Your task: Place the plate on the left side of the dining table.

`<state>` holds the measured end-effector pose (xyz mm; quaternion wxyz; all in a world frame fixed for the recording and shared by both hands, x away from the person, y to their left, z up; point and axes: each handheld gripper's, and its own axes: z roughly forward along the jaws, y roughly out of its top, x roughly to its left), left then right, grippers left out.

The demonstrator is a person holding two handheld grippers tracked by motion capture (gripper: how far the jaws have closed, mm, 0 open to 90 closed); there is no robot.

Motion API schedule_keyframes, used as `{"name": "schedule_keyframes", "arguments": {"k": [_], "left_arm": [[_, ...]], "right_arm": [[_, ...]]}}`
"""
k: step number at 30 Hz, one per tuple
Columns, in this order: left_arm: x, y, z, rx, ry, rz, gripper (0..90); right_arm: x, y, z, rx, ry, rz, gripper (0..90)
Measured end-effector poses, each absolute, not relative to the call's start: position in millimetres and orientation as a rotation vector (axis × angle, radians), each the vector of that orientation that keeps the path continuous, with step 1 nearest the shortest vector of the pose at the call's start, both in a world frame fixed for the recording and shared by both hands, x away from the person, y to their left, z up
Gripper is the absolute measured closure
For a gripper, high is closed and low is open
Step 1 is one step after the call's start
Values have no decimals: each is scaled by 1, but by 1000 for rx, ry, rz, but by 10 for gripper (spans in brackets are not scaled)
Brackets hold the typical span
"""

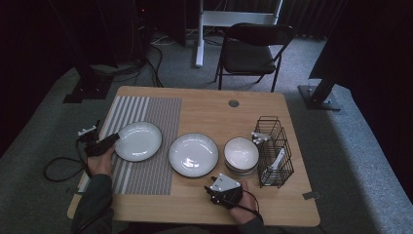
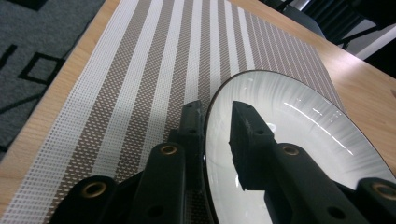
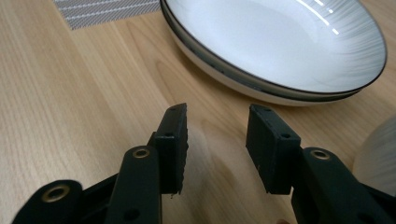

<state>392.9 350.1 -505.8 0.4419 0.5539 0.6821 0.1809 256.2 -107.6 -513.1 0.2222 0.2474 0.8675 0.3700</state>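
Note:
A white plate with a dark rim (image 1: pixel 139 141) (image 2: pixel 299 121) lies on the striped placemat (image 1: pixel 146 112) (image 2: pixel 140 70) at the table's left. My left gripper (image 1: pixel 113 140) (image 2: pixel 217 109) is at its left edge, open. The rim runs between the jaws, one jaw outside it over the mat and the other above the plate's inside; neither pad presses on it. My right gripper (image 1: pixel 210 187) (image 3: pixel 217 116) hovers open and empty over bare wood near the front edge. Just beyond its tips sits a stack of two matching plates (image 1: pixel 193 154) (image 3: pixel 275 42).
Stacked white bowls (image 1: pixel 241 155) (image 3: pixel 380 154) stand right of the middle plates. A black wire rack (image 1: pixel 273 151) holding white utensils sits at the table's right. A folding chair (image 1: pixel 253 48) stands behind the table. A cable hole (image 1: pixel 234 103) is at the back of the tabletop.

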Motion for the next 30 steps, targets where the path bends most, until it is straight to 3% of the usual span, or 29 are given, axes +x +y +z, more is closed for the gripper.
{"name": "schedule_keyframes", "arguments": {"k": [16, 30], "left_arm": [[378, 354, -494, 1378, 1672, 537, 713], [376, 326, -477, 1429, 1565, 528, 710]], "right_arm": [[257, -115, -519, 691, 2455, 1018, 554], [261, -120, -520, 707, 2477, 1016, 542]]}}
